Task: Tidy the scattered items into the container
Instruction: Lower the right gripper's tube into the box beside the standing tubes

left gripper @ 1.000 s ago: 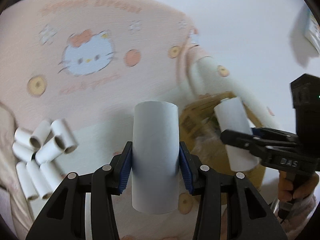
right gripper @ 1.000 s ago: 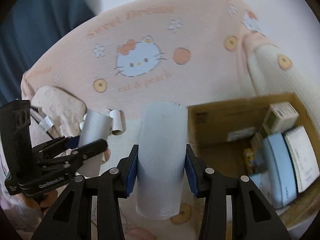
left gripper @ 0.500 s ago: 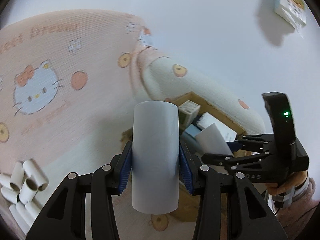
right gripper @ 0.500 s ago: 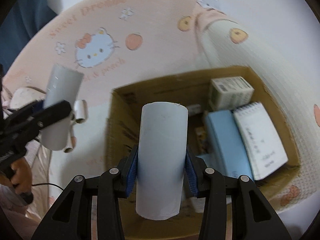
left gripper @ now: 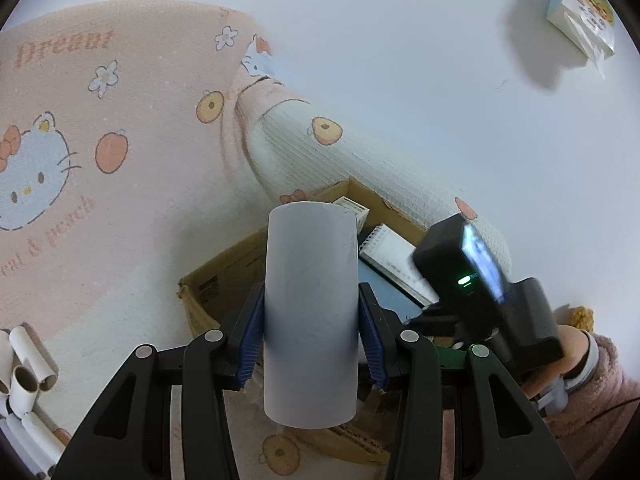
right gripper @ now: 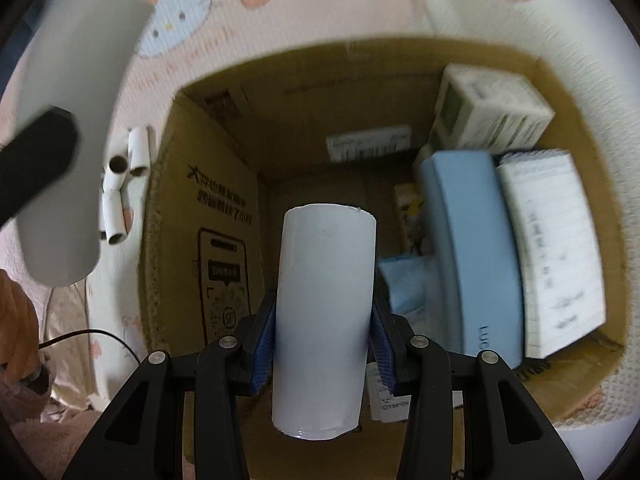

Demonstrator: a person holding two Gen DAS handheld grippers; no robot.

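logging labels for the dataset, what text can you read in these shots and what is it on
"Dream": pink blanket, top left, start of the phrase cut off.
"& peach": same blanket, under the cat print; the word before it is cut off.
"LUC": end of the blue case in the cardboard box; the rest is hidden.
Chinese print and QR panel on the box wall, white sticker, notepad writing, hanging pack: too blurred or small.

- Pink Hello Kitty print blanket (left gripper: 120, 184): "Dreant"-like script at the upper left edge, "& peach" below the cat face; letters partly cut off.
- Brown cardboard box (right gripper: 208, 216), inner left wall: printed Chinese characters and a phone-shaped graphic, not legible.
- Light blue rounded case (right gripper: 472, 256): "LUC…" near its lower end.
- White label slip (right gripper: 390, 402): "O1SP0S"-like code.
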